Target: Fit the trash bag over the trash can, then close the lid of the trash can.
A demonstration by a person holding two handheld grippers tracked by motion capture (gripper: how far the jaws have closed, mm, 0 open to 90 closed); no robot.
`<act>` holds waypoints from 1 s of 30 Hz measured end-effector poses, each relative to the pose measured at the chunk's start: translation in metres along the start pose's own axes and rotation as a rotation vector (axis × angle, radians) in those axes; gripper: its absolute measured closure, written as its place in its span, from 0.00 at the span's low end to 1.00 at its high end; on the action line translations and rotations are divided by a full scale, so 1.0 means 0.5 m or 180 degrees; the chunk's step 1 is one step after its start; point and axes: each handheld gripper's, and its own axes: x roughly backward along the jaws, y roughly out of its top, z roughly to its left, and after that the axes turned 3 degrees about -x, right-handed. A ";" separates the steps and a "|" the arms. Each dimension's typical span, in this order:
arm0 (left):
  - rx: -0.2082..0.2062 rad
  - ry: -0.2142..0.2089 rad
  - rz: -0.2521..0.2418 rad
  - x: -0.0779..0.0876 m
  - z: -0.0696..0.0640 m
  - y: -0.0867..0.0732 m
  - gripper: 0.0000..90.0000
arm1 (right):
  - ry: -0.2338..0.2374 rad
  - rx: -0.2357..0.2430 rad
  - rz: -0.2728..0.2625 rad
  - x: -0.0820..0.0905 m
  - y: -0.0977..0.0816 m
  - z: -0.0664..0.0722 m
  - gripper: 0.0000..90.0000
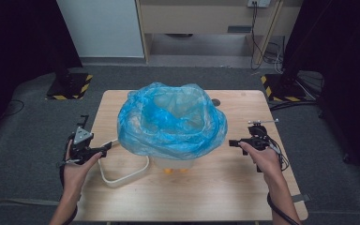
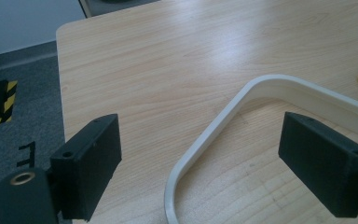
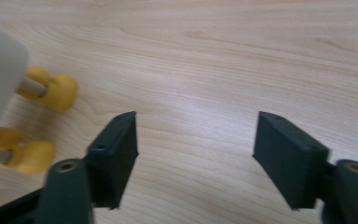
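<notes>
Grippers [image 1: 107,148] [image 1: 233,143] flank the bag-lined bin [image 1: 172,121], both wide and empty; lining looks done, so next comes checking the blue bag [image 1: 168,133] sits evenly.

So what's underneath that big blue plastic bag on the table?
Below the blue bag the pale base of a bin peeks out, with small yellow feet on the wooden table. A white hoop lies beside it. The bag hides the rest of the bin.
</notes>
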 end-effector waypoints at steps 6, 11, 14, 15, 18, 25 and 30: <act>-0.0011 0.0020 0.0039 -0.006 0.007 0.000 0.14 | -0.0052 0.0070 -0.0077 -0.014 -0.024 -0.016 0.20; -0.0038 0.0036 0.0061 -0.007 0.010 0.004 0.14 | -0.0054 0.0087 -0.0096 -0.027 -0.044 -0.031 0.12; -0.0040 0.0057 0.0070 -0.006 0.012 0.006 0.14 | -0.0066 0.0113 -0.0077 -0.035 -0.058 -0.038 0.10; -0.0042 0.0058 0.0075 -0.005 0.013 0.007 0.14 | -0.0079 0.0130 -0.0070 -0.038 -0.063 -0.041 0.10; -0.0049 0.0076 0.0085 -0.004 0.016 0.008 0.14 | -0.0091 0.0129 -0.0070 -0.043 -0.075 -0.048 0.10; -0.0065 0.0096 0.0137 -0.009 0.020 0.003 0.14 | -0.0069 0.0171 -0.0139 -0.050 -0.093 -0.054 0.08; -0.0067 0.0108 0.0171 -0.015 0.023 0.002 0.14 | -0.0053 0.0233 -0.0185 -0.052 -0.098 -0.054 0.06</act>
